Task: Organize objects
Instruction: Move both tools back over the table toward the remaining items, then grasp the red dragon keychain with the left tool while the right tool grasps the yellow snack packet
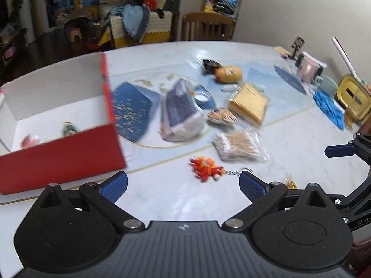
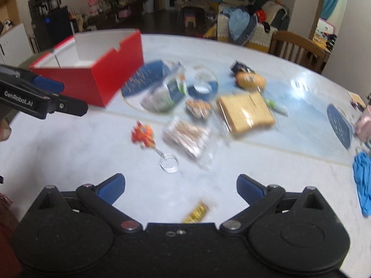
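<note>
Both grippers up close: my left gripper (image 1: pixel 183 186) has jaws spread wide, nothing between them, hovering over bare table (image 1: pixel 301 139). Right gripper (image 2: pixel 180 186) same story, jaws wide apart and holding nothing; a small yellow wrapper (image 2: pixel 197 212) lies on the table just under the gap.

Largest to smallest from here. Table is white marble-look with a blue-patterned mat under the clutter. Red box (image 1: pixel 62 153) sits at the left, lid off, white inside; I see two small items on its floor, too blurred to name. Beside the box's right wall lies a blue-and-white bag (image 1: pixel 180 113), tilted. Right of that, a tan flat packet (image 1: pixel 249 103) in clear wrap. Near its front, a clear bag of cotton swabs (image 1: pixel 236 147). Between the blue bag and the tan packet sits a small striped pouch (image 1: pixel 221 117). Behind the tan packet, a yellow round toy (image 1: pixel 228 74) touching a dark wrapper.

Closest loose item to my left gripper: an orange keychain figure (image 1: pixel 206 166), chain and ring trailing to its right, ring close to the right fingertip. In the right wrist view the same keychain (image 2: pixel 142 134) lies ahead-left of the jaws, ring (image 2: pixel 169 162) nearer me.

Far right edge: blue gloves (image 1: pixel 329 108), a yellow container (image 1: pixel 354 97), a pink box (image 1: pixel 307 68).

Motion blur in both views, fine detail unreadable.
</note>
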